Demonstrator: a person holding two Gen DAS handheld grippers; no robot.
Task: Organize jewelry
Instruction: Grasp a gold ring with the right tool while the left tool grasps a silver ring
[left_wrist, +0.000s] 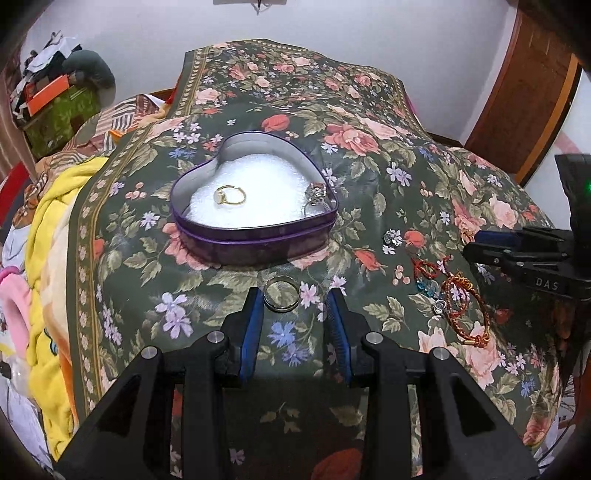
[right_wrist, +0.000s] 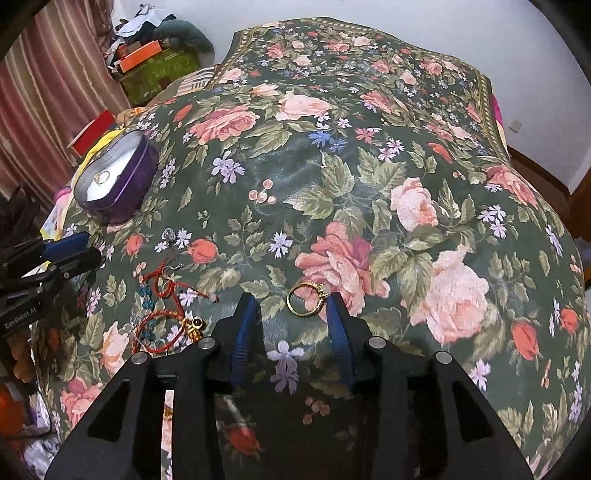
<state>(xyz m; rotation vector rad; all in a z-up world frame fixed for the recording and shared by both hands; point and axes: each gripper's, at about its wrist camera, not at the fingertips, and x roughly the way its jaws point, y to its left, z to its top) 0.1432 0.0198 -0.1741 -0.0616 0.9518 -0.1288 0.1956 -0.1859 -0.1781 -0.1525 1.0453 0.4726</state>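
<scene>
A purple heart-shaped tin (left_wrist: 255, 242) with white padding holds a gold ring (left_wrist: 231, 195) and a silver piece (left_wrist: 316, 199) at its right wall. My left gripper (left_wrist: 293, 301) is open, with a silver band ring (left_wrist: 281, 293) lying on the cloth between its fingertips, just in front of the tin. My right gripper (right_wrist: 291, 304) is open, with a gold stone-set ring (right_wrist: 307, 298) lying between its fingertips. Red cord bracelets (left_wrist: 461, 302) with beads lie between the two grippers; they also show in the right wrist view (right_wrist: 166, 302). The tin appears far left there (right_wrist: 122, 181).
Everything lies on a dark green floral cloth (left_wrist: 369, 122) over a bed. A small clear crystal bead (left_wrist: 391, 236) lies right of the tin. Yellow and pink bedding (left_wrist: 48, 280) is piled on the left. Boxes and clutter (right_wrist: 147, 55) stand at the back left by a curtain.
</scene>
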